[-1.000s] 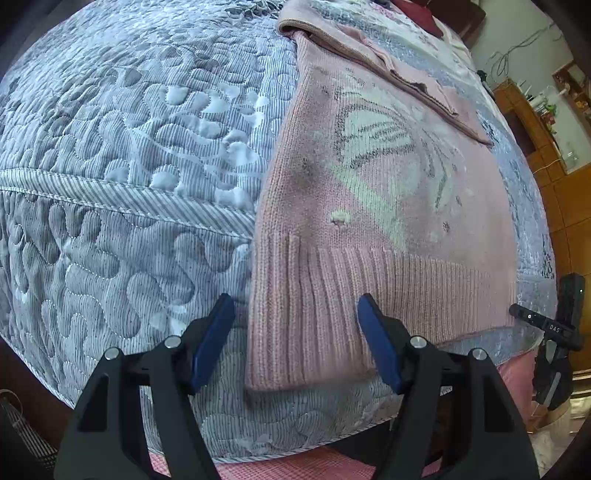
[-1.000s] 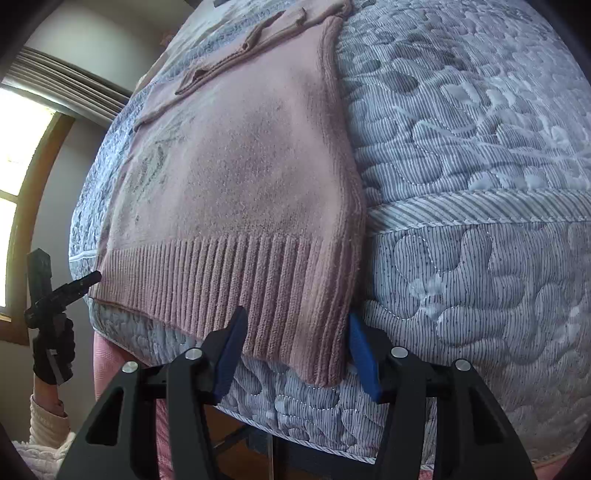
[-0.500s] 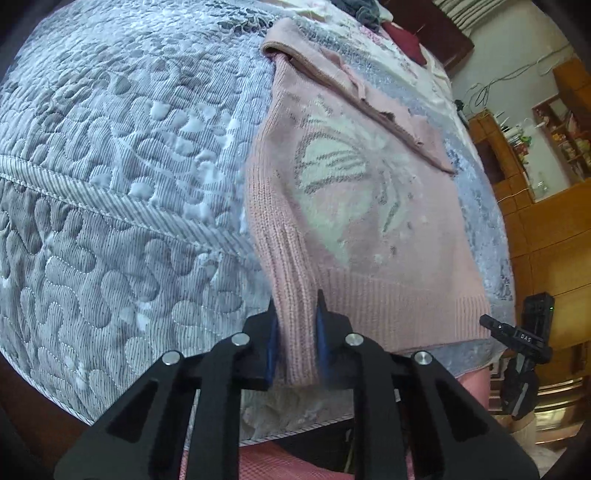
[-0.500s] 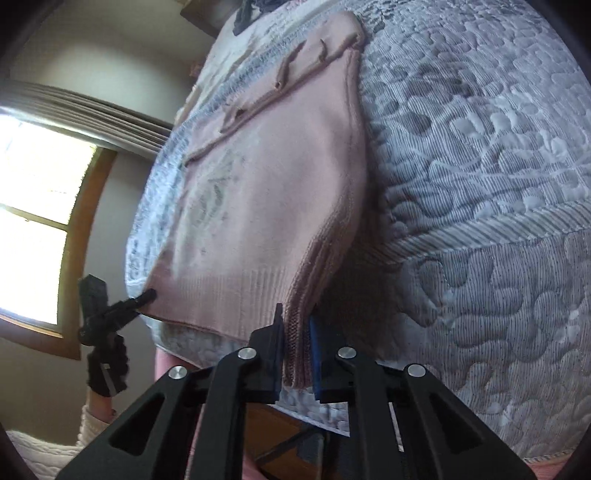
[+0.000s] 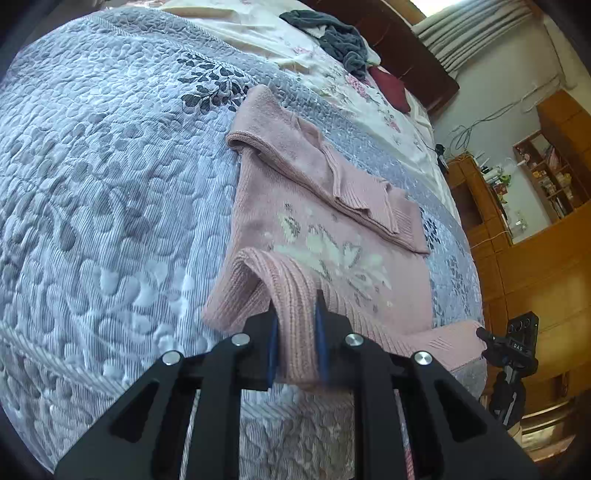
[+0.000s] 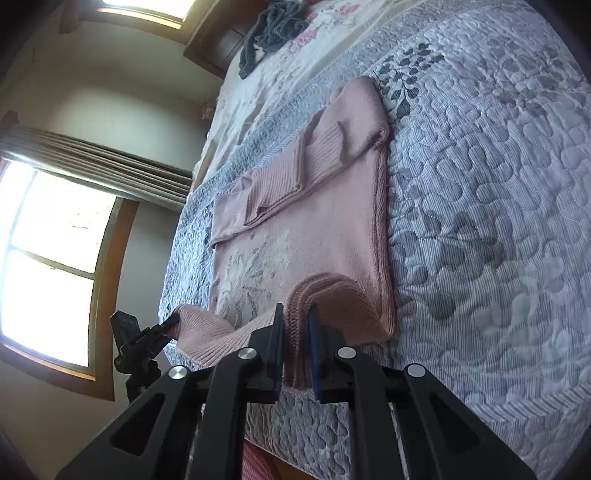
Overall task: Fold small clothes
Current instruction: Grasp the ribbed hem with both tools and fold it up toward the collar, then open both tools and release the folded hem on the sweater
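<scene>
Left claw [image 5: 295, 341] and right claw [image 6: 295, 347] each clenched on a ribbed hem corner of the pink sweater [image 5: 325, 236], lifted at 6 o'clock. Body lies flat on the bed [image 5: 92, 184] toward 12. Soft, light knit; I'd grip the thicker hem.

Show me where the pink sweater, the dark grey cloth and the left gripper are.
pink sweater [image 5: 332, 218], left wrist view, on its flat front above the white pattern.
dark grey cloth [image 6: 273, 26], right wrist view, on the middle of the crumpled heap.
left gripper [image 5: 295, 343], left wrist view, between its fingertips, on the clamped ribbed hem.
</scene>
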{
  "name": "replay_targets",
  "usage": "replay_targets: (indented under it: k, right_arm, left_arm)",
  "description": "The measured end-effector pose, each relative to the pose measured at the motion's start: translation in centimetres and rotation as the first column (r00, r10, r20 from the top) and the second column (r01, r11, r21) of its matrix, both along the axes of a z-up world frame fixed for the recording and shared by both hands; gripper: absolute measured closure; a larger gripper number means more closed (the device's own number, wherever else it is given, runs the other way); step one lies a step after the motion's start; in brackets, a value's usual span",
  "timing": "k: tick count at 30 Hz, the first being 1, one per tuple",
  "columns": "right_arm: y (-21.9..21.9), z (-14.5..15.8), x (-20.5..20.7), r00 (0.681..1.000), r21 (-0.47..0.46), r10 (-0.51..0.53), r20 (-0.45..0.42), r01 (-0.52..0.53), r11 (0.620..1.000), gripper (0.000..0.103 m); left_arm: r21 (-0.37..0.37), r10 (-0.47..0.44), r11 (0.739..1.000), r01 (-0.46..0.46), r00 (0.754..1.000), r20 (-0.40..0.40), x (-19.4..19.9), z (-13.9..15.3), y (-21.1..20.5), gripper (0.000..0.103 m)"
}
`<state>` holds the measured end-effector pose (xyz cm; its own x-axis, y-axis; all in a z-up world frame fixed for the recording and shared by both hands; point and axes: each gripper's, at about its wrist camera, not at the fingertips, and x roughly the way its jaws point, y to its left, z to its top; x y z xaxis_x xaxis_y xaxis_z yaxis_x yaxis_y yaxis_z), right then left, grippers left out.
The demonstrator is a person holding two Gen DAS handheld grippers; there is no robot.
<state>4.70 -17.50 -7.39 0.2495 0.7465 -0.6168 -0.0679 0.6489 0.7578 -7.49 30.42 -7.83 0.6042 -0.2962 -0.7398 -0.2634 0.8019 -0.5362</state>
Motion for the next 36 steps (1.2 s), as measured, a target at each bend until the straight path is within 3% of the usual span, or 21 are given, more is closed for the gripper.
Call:
replay_targets:
  k: [5, 10, 14, 16, 18, 19, 28, 36]
  right_arm:
    - [0.6, -3.0, 3.8, 0.997, 0.005, -0.027, -0.079, 0.027, 1.000, 0.092]
    - [1.0, -4.7, 6.4, 0.991, 0.003, -0.044, -0.123, 0.044, 0.999, 0.092]
    - [0.1, -6.0, 8.2, 0.981, 0.022, -0.087, -0.176, 0.092, 0.996, 0.090]
    - [-0.1, -6.4, 8.8, 0.977, 0.011, -0.097, -0.188, 0.101, 0.995, 0.085]
    - [-0.6, -6.6, 9.2, 0.973, 0.005, -0.115, -0.200, 0.118, 0.993, 0.070]
    - [-0.9, -6.5, 9.2, 0.972, 0.000, -0.128, -0.196, 0.131, 0.991, 0.062]
    - [-2.0, -4.2, 8.9, 0.991, -0.095, -0.093, -0.101, 0.083, 0.992, 0.062]
    - [-0.4, -3.0, 8.8, 0.998, -0.155, -0.026, -0.051, 0.018, 0.988, 0.061]
  left_arm:
    - [-0.032, 0.046, 0.998, -0.048, 0.997, -0.057, 4.0, -2.4, 1.5, 0.088]
    - [-0.015, 0.049, 0.999, -0.051, 0.994, -0.099, 6.5, -3.9, 1.7, 0.086]
    - [-0.097, 0.101, 0.989, -0.114, 0.987, -0.123, 7.5, -4.9, 3.5, 0.072]
    - [-0.155, 0.140, 0.975, -0.161, 0.980, -0.140, 7.6, -5.1, 4.7, 0.067]
    - [-0.208, 0.162, 0.960, -0.187, 0.978, -0.133, 7.4, -5.0, 5.7, 0.063]
    - [-0.203, 0.168, 0.961, -0.190, 0.978, -0.123, 7.2, -4.7, 5.9, 0.059]
    - [-0.033, 0.112, 0.993, -0.115, 0.991, -0.073, 5.8, -2.0, 6.2, 0.048]
    - [-0.012, 0.099, 0.995, -0.101, 0.993, -0.071, 5.9, -2.2, 6.4, 0.048]
